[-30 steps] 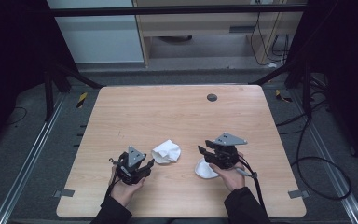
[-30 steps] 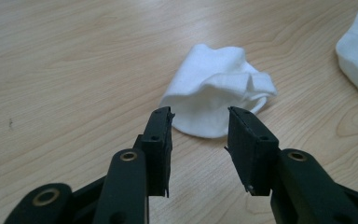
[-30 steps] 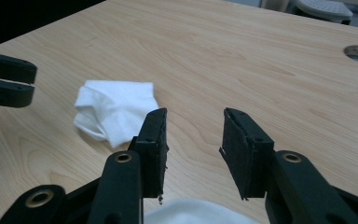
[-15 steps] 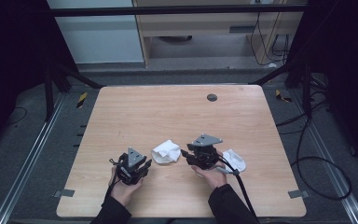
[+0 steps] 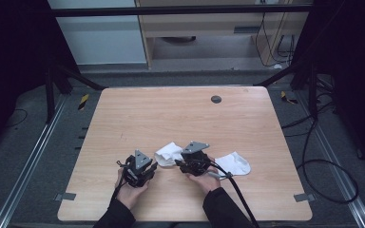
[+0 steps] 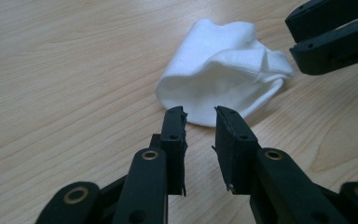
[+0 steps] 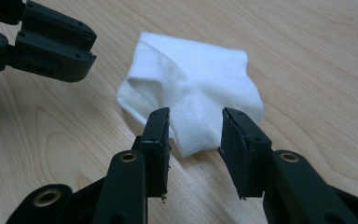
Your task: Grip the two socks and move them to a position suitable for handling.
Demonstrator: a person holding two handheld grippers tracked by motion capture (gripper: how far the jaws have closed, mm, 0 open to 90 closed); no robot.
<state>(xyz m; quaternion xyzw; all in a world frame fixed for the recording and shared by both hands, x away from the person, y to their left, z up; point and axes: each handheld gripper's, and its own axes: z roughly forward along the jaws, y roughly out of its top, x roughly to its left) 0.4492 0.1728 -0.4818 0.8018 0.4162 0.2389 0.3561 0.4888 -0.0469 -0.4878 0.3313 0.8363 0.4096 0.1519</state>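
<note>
Sock [image 5: 168,153], white and crumpled, lies on the table [image 5: 138,118] between both grippers. Left gripper [image 6: 199,135] and right gripper [image 7: 193,135] point at it, jaws apart, gripping nothing. Another sock [image 5: 235,164] lies beside the right hand.

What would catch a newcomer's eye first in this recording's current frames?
Two white socks stand out on the pale wooden table: a crumpled sock near the front edge, between the two grippers, and a flatter sock beyond the right hand. The left gripper and right gripper both point at the crumpled sock with their fingers apart, neither one gripping it.
</note>
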